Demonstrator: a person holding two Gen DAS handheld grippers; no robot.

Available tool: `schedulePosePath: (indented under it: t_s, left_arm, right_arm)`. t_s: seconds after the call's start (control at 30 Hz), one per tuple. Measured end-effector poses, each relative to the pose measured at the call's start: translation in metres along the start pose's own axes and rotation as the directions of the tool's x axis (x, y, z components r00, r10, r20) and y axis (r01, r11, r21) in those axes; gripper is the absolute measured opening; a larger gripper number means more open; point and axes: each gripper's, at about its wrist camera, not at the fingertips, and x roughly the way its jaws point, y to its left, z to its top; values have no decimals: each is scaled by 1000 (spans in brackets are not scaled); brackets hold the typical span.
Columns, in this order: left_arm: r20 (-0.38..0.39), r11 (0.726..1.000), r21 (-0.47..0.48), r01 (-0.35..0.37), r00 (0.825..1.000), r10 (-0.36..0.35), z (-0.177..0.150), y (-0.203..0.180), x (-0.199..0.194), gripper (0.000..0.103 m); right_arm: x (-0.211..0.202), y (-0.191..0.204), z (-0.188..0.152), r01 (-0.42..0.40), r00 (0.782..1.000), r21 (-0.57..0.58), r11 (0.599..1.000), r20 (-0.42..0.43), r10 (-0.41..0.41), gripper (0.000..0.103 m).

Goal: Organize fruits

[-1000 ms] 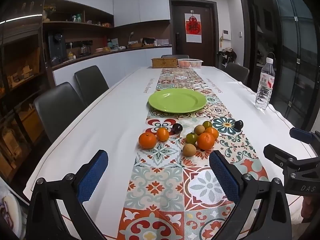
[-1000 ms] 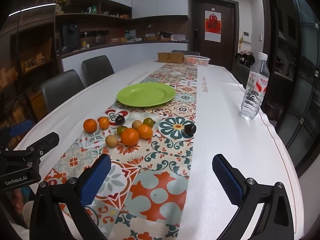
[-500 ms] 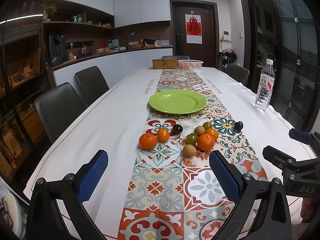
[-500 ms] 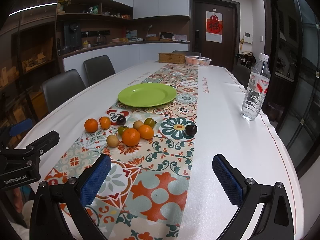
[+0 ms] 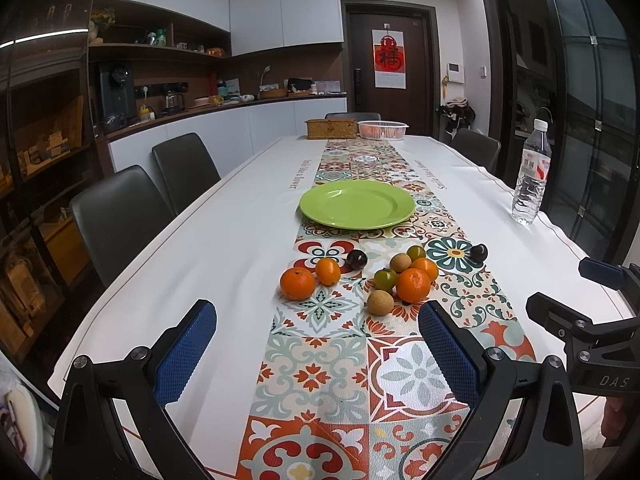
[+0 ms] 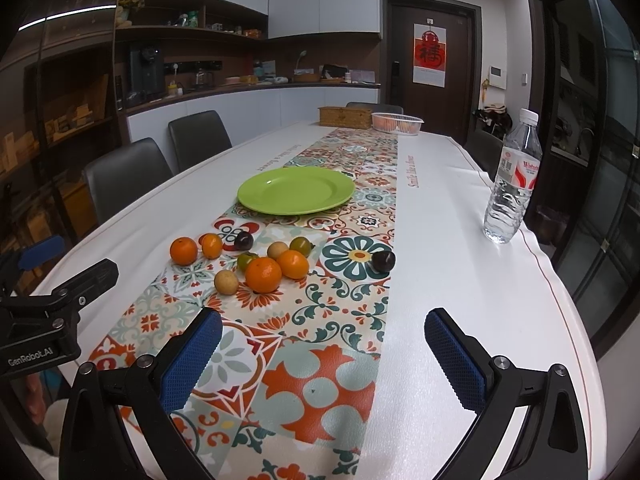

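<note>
**Starting position: no fruit lifted, plate bare**

Waiting short of the fruit, both grippers are held low over the near end of the table (image 5: 224,240), nothing gripped. Taken left to right:

- Left gripper (image 5: 316,346): fingers spread wide, nothing between the pads; aimed roughly at the gap btwn the two fruit groups.
- Left pair: large orange (image 5: 297,283) w/ a smaller orange (image 5: 328,271) just beside it, a dark plum (image 5: 357,259) close behind.
- Centre cluster: big orange (image 5: 413,285) touching or nearly touching a green fruit (image 5: 385,279); tan round fruit (image 5: 380,302) nearest the grippers. Exact contacts inside the cluster can't be made out, prob. several touch.
- Lone dark plum (image 6: 383,261) set apart to the right on the runner (image 6: 320,384).
- Right gripper (image 6: 323,342): fingers likewise wide apart, empty.

Green plate (image 5: 357,204) lies beyond the fruit, nothing on it, presumably the target.

Step judged: pre-grasp, sorting not yet begun. Next move calls for one gripper to be advanced over an outlying fruit, e.g. the large left orange, and closed gently, since round fruit may roll.
</note>
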Motion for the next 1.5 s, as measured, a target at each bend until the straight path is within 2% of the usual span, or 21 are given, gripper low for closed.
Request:
schedulePosePath:
  t_s: [1.5]
  left_arm:
    - [-1,1000,2,-1,1000,1,0,5,1,103]
  right_arm:
    - [-2,0,-1,2,1000,-5,1000,4,-2,102]
